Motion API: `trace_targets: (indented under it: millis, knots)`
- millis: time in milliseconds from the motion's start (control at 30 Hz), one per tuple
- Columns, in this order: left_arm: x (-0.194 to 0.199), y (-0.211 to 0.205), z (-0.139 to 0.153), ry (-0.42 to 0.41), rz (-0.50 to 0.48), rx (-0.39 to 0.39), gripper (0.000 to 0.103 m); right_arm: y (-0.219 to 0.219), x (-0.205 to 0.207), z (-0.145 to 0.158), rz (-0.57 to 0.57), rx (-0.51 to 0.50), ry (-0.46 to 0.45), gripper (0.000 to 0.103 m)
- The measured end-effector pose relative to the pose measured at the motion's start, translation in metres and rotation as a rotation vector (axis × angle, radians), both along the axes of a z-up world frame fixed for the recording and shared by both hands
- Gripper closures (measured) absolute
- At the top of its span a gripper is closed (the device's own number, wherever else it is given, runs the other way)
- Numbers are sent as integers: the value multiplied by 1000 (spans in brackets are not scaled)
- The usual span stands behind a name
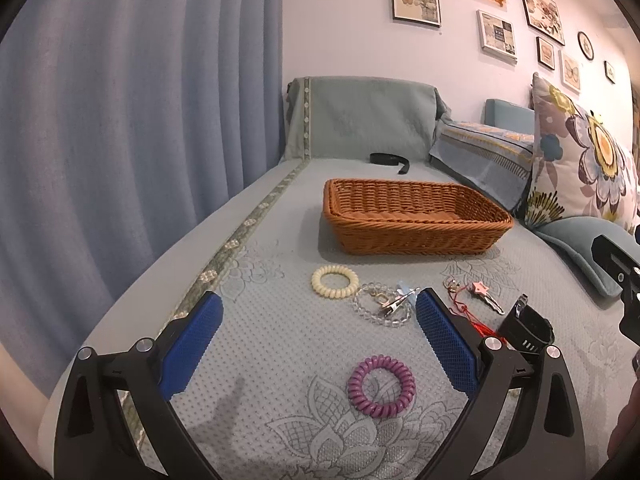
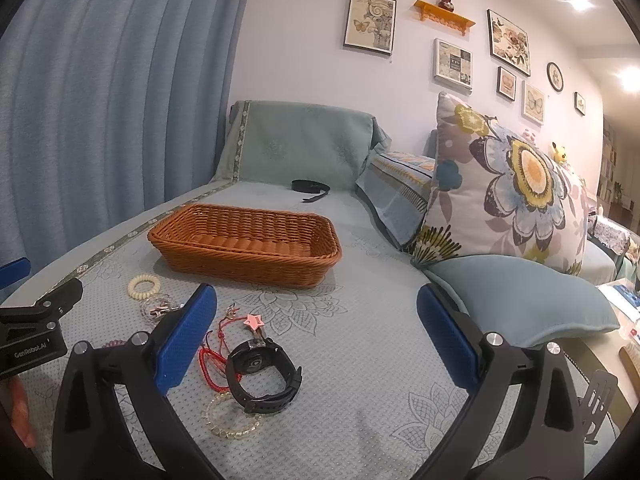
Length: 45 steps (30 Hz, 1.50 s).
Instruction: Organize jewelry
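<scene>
Both grippers hovered over the grey-green quilted sofa cover [image 1: 280,320], tilted slightly downward, and neither grasped anything. The left gripper [image 1: 319,316] had its blue textured pads spread fully wide, with a purple coiled hair tie [image 1: 381,386] lying on the cover between them. Farther ahead lay a cream coiled hair tie [image 1: 335,282], and just beside it a clear beaded bracelet [image 1: 380,312] with a small metal clip [image 1: 394,301] resting across it. The right gripper [image 2: 317,312] was likewise released, jaws wide, with bare cover between the pads. Near its left pad sat a black wristwatch [image 2: 262,374] standing on its strap, touching a pale yellow beaded bracelet [image 2: 232,418] that curved under it. A red braided cord [image 2: 212,358] lay just beside the watch, and a pink star-shaped charm [image 2: 254,321] rested a little beyond. The brown rectangular woven basket [image 2: 244,244] sat farther back on the cover, well apart from the jewelry, with nothing visible inside. Behind it a black strap [image 2: 310,187] lay near the backrest. A large floral cushion [image 2: 512,184] leaned to the right above a plain blue-grey cushion [image 2: 520,300]
</scene>
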State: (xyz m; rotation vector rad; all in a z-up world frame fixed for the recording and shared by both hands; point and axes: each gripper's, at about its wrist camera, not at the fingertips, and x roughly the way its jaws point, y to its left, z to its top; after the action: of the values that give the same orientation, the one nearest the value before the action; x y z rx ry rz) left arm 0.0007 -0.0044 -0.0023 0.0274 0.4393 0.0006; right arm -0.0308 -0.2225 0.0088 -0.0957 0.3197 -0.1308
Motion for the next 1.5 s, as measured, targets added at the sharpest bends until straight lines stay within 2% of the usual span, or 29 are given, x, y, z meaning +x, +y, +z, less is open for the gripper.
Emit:
trace_targets:
  millis: [1500]
  knots:
    - [0, 0, -1, 5, -7, 1, 9, 8, -1, -1, 21, -28, 4, 8]
